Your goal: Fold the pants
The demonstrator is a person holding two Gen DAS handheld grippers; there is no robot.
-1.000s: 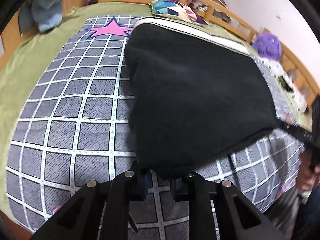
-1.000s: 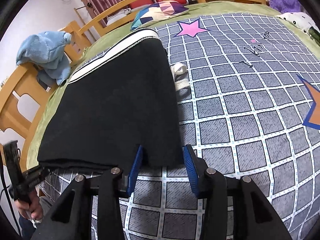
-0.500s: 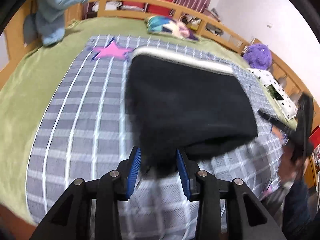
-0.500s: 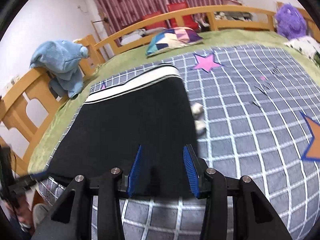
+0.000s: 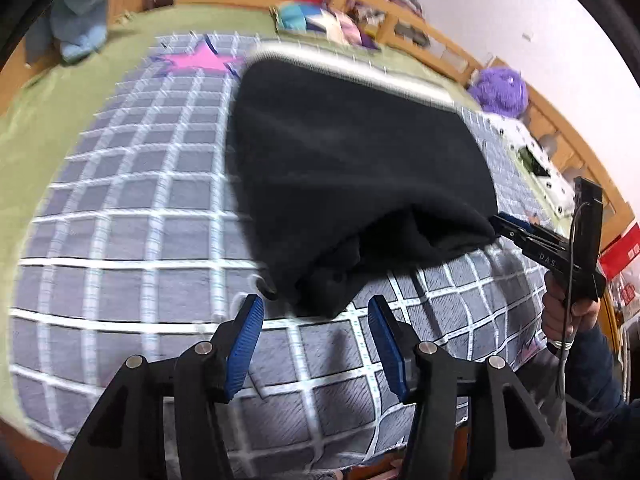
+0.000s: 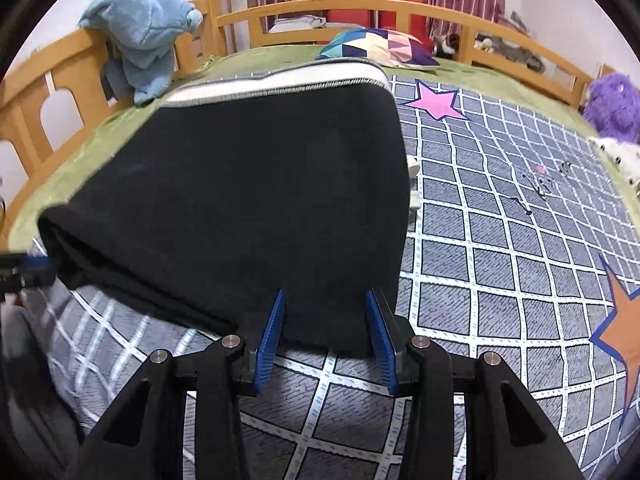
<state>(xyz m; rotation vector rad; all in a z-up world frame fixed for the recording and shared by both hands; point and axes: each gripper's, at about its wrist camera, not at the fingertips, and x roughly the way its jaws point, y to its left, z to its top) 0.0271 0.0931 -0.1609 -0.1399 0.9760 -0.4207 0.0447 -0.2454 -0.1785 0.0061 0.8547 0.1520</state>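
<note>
- The left gripper point(image 5: 316, 344), clamped on the near corner of the black pants point(image 5: 352, 168) a second ago, now stands clear of the cloth, its jaws opening.
- That released corner sags, bunched, onto the checked bedspread point(image 5: 120, 240).
- The right gripper point(image 6: 326, 334) has rolled; the view now sits level.

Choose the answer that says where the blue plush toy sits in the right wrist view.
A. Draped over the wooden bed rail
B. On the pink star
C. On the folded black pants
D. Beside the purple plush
A: the blue plush toy hangs over the wooden bed rail, well clear of the black pants.
</note>
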